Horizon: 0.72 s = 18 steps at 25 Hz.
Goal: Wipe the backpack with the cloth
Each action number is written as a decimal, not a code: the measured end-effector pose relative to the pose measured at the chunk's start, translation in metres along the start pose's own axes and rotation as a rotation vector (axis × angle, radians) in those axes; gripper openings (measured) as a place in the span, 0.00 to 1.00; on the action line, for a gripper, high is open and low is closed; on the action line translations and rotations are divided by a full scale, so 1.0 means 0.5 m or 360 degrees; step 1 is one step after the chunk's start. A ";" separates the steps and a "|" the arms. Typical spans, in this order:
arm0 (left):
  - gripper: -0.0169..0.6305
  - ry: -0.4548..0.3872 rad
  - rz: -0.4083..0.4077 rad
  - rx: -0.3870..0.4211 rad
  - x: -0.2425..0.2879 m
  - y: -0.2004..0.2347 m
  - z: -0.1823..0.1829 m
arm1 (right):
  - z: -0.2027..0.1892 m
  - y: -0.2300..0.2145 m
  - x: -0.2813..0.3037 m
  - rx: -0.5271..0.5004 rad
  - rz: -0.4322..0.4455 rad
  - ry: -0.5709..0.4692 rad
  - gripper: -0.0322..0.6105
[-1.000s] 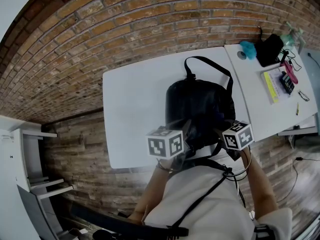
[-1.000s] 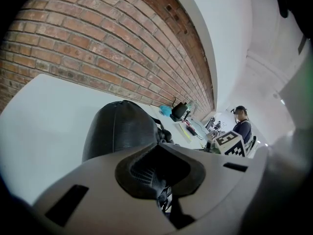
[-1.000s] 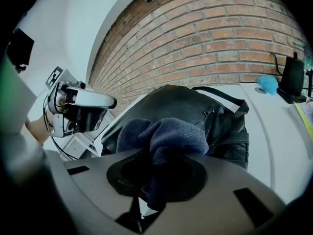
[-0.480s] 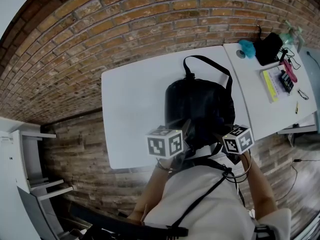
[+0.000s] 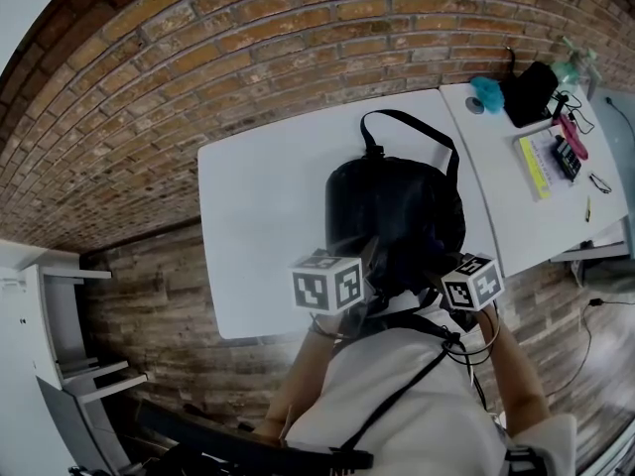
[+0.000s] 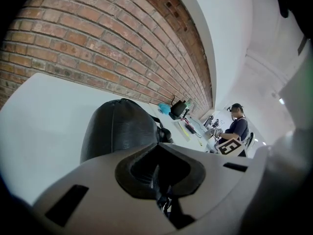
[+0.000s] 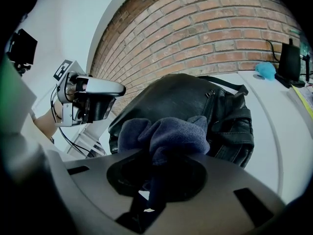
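A black leather backpack (image 5: 397,211) lies flat in the middle of the white table (image 5: 263,226), its carry loop toward the brick wall. My right gripper (image 5: 451,271) is at the backpack's near right corner, shut on a bunched dark blue cloth (image 7: 164,133) that sits against the backpack (image 7: 176,99). My left gripper (image 5: 365,271) is at the backpack's near left edge. In the left gripper view its jaws are shut (image 6: 158,179), just short of the backpack (image 6: 120,131). Whether they pinch anything is hidden.
A second white table (image 5: 516,206) adjoins on the right, carrying a turquoise object (image 5: 488,94), a black pouch (image 5: 529,92), a yellow-green notebook (image 5: 536,167) and small items. A brick wall (image 5: 248,58) runs behind. A white shelf unit (image 5: 60,315) stands left. A person (image 6: 238,127) sits far off.
My right gripper with the cloth has slid a little toward the backpack's near edge. The left gripper has stayed in place.
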State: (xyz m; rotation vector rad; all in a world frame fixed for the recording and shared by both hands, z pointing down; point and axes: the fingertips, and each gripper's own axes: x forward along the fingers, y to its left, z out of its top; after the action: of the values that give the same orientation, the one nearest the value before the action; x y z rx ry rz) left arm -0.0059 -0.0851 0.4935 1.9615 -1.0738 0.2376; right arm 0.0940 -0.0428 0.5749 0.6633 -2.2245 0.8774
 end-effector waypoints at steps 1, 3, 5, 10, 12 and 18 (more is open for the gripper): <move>0.03 0.0003 -0.0002 -0.0001 0.001 0.001 0.000 | -0.002 0.001 0.000 0.0005 0.0001 0.0002 0.16; 0.03 0.0008 -0.0005 -0.0002 0.003 0.002 0.000 | -0.005 0.003 0.000 0.0013 0.0005 0.0007 0.16; 0.03 0.0012 -0.0010 0.0000 0.005 0.002 0.001 | -0.008 0.005 0.000 0.0019 0.0007 0.0011 0.16; 0.03 0.0027 -0.0026 0.0001 0.015 -0.004 0.000 | -0.013 0.006 -0.002 0.0032 0.0014 0.0020 0.16; 0.03 0.0034 -0.0033 0.0002 0.020 -0.007 -0.002 | -0.015 0.007 -0.002 0.0033 0.0019 0.0025 0.16; 0.03 0.0037 -0.0034 0.0005 0.027 -0.013 -0.001 | -0.016 0.007 -0.005 0.0025 0.0035 0.0040 0.16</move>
State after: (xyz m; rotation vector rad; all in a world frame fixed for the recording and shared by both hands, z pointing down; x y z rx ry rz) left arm 0.0074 -0.0910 0.4967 1.9674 -1.0378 0.2498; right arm 0.0965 -0.0341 0.5766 0.6333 -2.2083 0.9103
